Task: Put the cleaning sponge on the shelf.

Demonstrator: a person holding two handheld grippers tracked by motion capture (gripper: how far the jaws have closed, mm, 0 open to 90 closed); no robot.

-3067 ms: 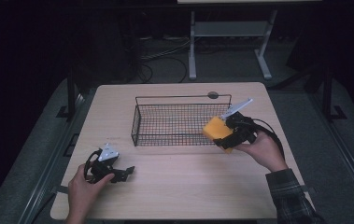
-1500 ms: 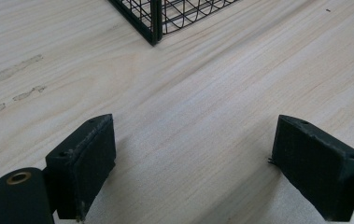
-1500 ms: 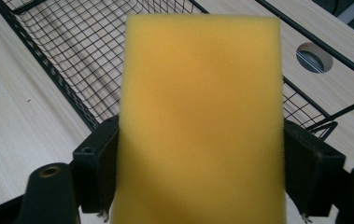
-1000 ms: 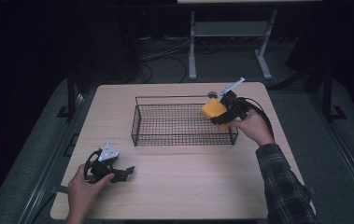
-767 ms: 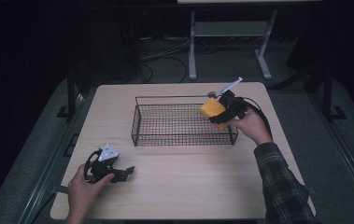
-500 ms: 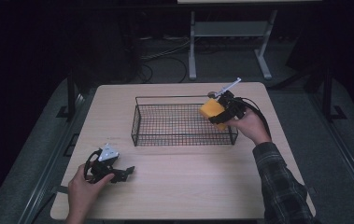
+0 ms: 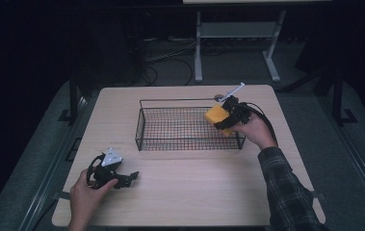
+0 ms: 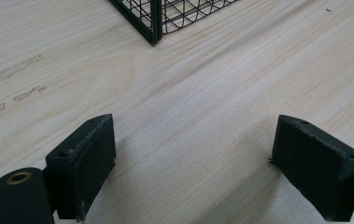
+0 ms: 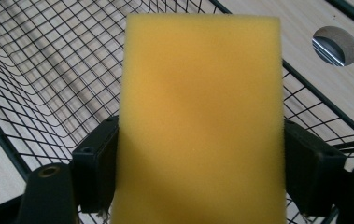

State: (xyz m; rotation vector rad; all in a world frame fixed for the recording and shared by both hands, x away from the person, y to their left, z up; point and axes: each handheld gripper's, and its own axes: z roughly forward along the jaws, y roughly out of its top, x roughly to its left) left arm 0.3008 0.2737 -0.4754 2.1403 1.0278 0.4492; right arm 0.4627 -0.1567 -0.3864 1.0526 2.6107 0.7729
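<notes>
Yellow rectangular foam sponge [image 9: 201, 121]: clamped between the jaws of the right gripper [image 7: 229, 117], above the right end of the black wire mesh basket [image 7: 144, 129]. Advised: lower inside the rim, then release. Left gripper [image 8: 202, 161]: jaws wide, empty, on the pale wooden table [image 7: 209, 192], near left.

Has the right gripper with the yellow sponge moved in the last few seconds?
Yes. The right gripper carried the sponge from the basket's near right corner toward the far right corner, away from the person.

A wire basket [image 7: 188, 125] sits on the wooden table [image 7: 194, 187].
</notes>
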